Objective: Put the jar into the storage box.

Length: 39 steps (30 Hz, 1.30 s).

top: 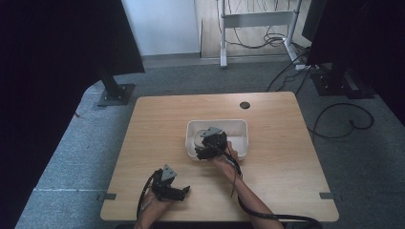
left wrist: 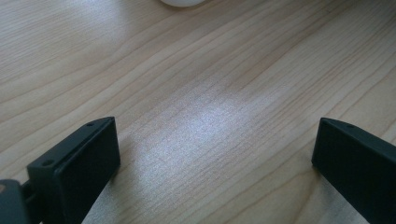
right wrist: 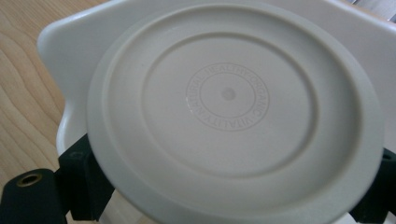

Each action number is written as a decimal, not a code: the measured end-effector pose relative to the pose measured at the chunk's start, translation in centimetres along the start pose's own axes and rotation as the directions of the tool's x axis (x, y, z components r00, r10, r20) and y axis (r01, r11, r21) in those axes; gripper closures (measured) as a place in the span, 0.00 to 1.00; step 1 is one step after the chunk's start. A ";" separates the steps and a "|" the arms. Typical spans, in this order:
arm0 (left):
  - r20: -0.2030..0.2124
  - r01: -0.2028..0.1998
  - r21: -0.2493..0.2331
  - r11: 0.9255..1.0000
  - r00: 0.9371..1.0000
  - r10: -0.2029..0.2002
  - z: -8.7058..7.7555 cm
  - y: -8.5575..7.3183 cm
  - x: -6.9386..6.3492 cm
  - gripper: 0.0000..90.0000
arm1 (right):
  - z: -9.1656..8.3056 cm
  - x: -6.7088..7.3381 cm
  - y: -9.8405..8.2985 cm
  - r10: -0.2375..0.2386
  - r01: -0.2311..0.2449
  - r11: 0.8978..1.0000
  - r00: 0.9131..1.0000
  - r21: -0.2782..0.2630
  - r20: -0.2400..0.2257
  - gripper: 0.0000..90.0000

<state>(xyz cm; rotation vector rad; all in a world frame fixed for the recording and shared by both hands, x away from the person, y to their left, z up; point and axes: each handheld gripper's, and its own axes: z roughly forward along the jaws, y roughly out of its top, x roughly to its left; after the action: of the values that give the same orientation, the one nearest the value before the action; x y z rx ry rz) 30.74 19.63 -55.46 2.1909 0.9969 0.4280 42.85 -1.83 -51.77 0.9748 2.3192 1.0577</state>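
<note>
Your right claw (top: 205, 151) grips the round white lid (right wrist: 233, 112) by its edges over the white bin (top: 241, 125), so keep it level while your left claw (top: 184, 191), spread wide, idles on the desk (top: 277, 181) near the bin.

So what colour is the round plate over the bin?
Off-white plate, clearest in the right gripper view.

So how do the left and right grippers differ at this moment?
The left gripper is open with nothing between its fingers, low over bare table near the front edge; the right gripper has its fingers either side of a round white lid. The left sits clear of the white tub, while the right reaches into it. Both are black and hand-held.
</note>
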 end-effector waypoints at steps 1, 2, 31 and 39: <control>0.000 0.000 0.000 1.000 1.000 0.000 0.0 0.0 0.0 0.01 | 0.1 0.1 -0.1 -0.003 0.003 1.000 1.000 0.004 -0.001 0.11; 0.000 0.000 0.001 1.000 1.000 0.000 0.0 0.0 0.0 0.01 | 0.2 0.1 -0.1 -0.005 0.005 1.000 1.000 0.011 0.001 0.11; -0.001 0.000 -0.001 1.000 1.000 0.000 0.0 0.0 0.0 0.01 | -0.8 -0.4 0.0 0.036 -0.035 0.999 0.998 0.021 -0.055 0.02; 0.000 0.001 -0.001 1.000 1.000 -0.001 0.0 0.0 0.0 0.01 | -1.8 -0.7 0.2 0.017 -0.017 1.000 0.998 0.000 -0.060 0.03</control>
<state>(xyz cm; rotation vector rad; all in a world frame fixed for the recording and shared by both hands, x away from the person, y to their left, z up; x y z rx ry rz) 30.74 19.62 -55.47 2.1897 0.9973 0.4286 42.29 -3.16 -50.46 0.9769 2.3628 1.1081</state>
